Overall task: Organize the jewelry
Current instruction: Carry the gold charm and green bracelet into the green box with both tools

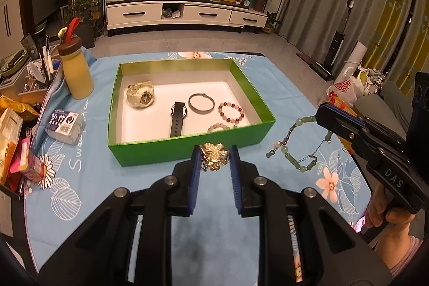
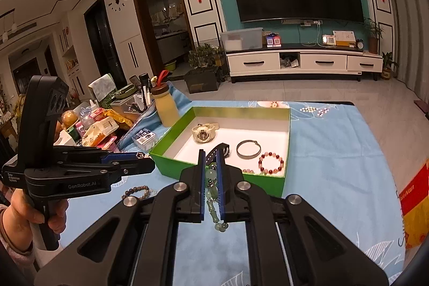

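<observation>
On the blue floral tablecloth (image 1: 150, 195) sits an open green box (image 1: 166, 152), white inside, already holding a pale watch (image 1: 140, 97), a black-strap watch (image 1: 178, 119), a metal bangle (image 1: 201, 103) and a red bead bracelet (image 1: 232, 111); a pinkish bead bracelet lies by the near wall, partly hidden.

Left gripper (image 1: 214, 158): tongs narrowed, pinching a gold filigree piece (image 1: 214, 156) just in front of the box's near wall. Whether it is a brooch or a pendant I cannot tell.

Right gripper (image 2: 210, 178): tongs pressed together on a green jade bracelet (image 2: 211, 192) with chain links. In the left view the strand hangs in a loop from the tips, clear of the cloth, to the right of the box.

Handling, judged: jade strand is limp and light, swings freely, and the beads may chip on a hard drop. Grip on a bead or link near one end, lower until it pools. Gold piece looks stiff, small and snaggy; a grip across its body suits it.

Surroundings: brown bead bracelet (image 2: 139, 190) lies on the cloth near the left gripper, not yet boxed. Yellow bottle (image 1: 76, 71) and tissue pack (image 1: 64, 125) stand left of the box, clutter beyond.

Obstacles: the box's near wall must be cleared by both loads; free floor space remains at the left and rear.
</observation>
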`<state>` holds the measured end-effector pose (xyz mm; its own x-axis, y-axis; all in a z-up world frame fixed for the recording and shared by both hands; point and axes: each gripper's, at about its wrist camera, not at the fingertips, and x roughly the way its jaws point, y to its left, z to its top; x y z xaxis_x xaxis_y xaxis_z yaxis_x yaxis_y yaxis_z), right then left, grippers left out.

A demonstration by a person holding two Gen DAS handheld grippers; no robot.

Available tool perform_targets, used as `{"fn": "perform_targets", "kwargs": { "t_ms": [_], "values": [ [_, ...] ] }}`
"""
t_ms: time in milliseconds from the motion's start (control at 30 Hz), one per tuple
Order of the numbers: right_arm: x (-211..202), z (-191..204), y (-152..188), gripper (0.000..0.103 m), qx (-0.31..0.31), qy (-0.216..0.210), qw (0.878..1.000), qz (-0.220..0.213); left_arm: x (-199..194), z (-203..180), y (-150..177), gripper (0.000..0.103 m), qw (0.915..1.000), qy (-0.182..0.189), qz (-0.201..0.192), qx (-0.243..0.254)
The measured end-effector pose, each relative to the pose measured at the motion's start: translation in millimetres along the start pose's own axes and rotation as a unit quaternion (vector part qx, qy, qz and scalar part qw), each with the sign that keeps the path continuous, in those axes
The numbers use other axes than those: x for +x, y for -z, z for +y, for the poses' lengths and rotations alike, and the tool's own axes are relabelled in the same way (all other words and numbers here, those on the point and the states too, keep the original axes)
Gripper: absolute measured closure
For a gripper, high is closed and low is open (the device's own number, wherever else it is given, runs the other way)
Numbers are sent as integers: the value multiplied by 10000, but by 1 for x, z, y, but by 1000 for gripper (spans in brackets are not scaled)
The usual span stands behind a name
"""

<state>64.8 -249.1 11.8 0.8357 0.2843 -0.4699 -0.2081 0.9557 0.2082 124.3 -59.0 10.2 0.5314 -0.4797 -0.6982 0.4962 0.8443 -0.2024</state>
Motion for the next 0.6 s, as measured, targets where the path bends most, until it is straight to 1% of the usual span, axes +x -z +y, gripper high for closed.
{"fn": "perform_targets", "kwargs": {
  "t_ms": [367,600],
  "values": [
    [20,-12,-17,95,43,4,10000,-58,21,13,-25,82,10000,-35,-8,-35],
    [43,-26,-32,96,158,29,9999,-19,42,43,-43,82,9992,-1,72,-398]
  ]
}}
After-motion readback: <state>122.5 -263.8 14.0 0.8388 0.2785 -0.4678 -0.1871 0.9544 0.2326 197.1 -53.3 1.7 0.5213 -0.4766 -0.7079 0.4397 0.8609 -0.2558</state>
